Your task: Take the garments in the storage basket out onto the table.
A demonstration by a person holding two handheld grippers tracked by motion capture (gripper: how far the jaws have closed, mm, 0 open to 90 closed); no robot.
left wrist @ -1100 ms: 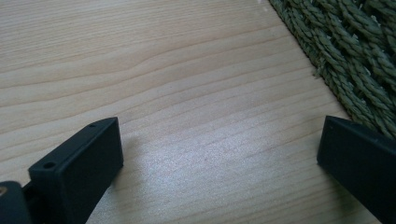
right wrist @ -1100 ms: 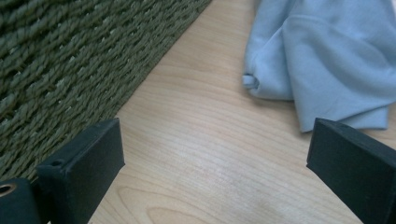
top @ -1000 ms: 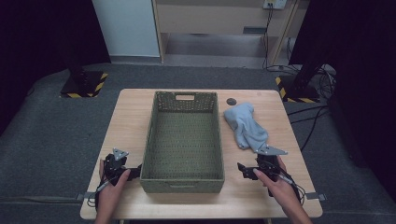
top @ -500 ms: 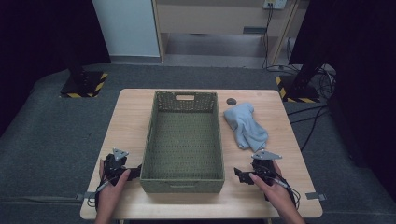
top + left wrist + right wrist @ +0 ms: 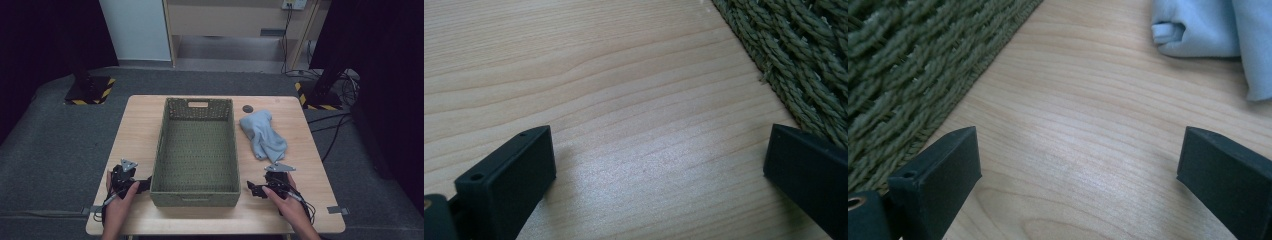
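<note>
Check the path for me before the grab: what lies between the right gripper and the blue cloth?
Bare wood of the table; the right gripper view shows nothing between the right gripper and the blue cloth.

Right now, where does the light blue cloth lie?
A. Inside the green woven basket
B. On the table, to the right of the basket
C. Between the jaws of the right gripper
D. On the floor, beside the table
B: the light blue cloth lies crumpled on the wooden table, outside the right wall of the green woven basket, and the right gripper stands open, short of it.
</note>
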